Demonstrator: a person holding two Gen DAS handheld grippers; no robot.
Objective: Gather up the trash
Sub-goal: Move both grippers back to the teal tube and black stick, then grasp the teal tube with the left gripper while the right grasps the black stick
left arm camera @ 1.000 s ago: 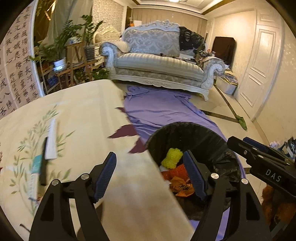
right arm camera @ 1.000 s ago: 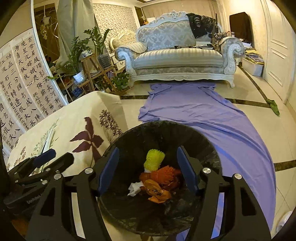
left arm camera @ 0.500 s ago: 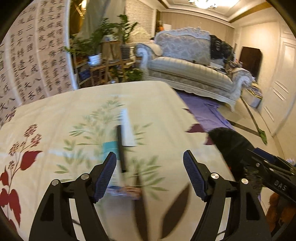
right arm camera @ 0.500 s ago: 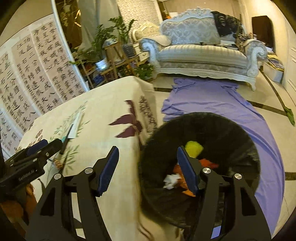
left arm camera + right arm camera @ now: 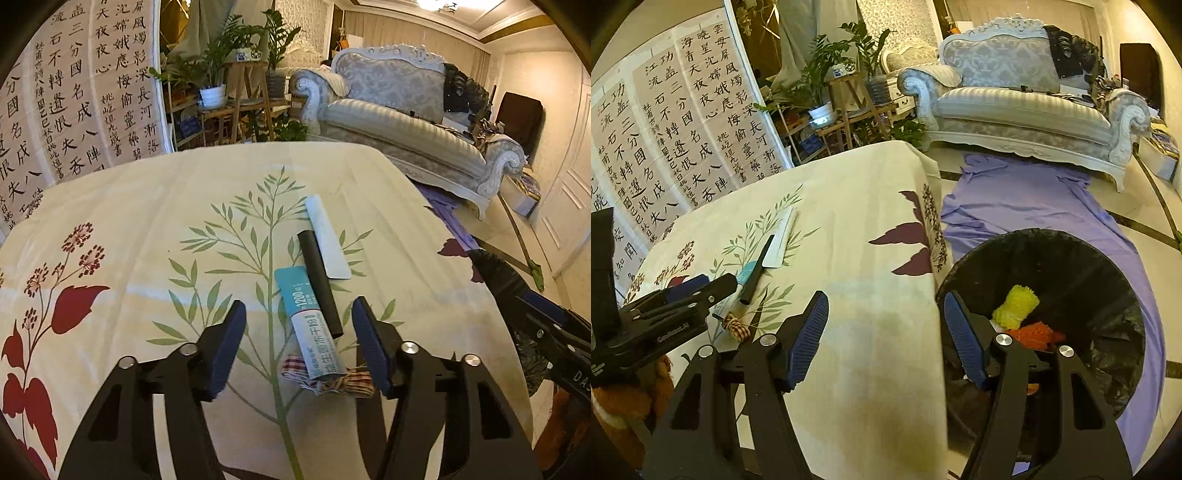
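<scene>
The table (image 5: pixel 129 206) with the floral cloth fills most of both views, and the black-lined trash bin (image 5: pixel 1082 266) sits on the floor right off its right edge, on a purple sheet (image 5: pixel 1027 192), with a yellow lump (image 5: pixel 1015 306) and orange scraps (image 5: pixel 1038 334) already inside. The trash left on the table is a small cluster toward the near right part of the top: a white flat strip (image 5: pixel 327 236), a black tube (image 5: pixel 319 282) alongside it, a teal-and-white packet (image 5: pixel 308 325) touching the tube, and a bit of striped ribbon (image 5: pixel 328 382) under the packet's near end. The left gripper (image 5: pixel 297 345) is over that packet, jaws closing around it but the pads aren't touching it. The right gripper (image 5: pixel 882 339) hangs half-wide and empty over the table's right edge by the bin.
</scene>
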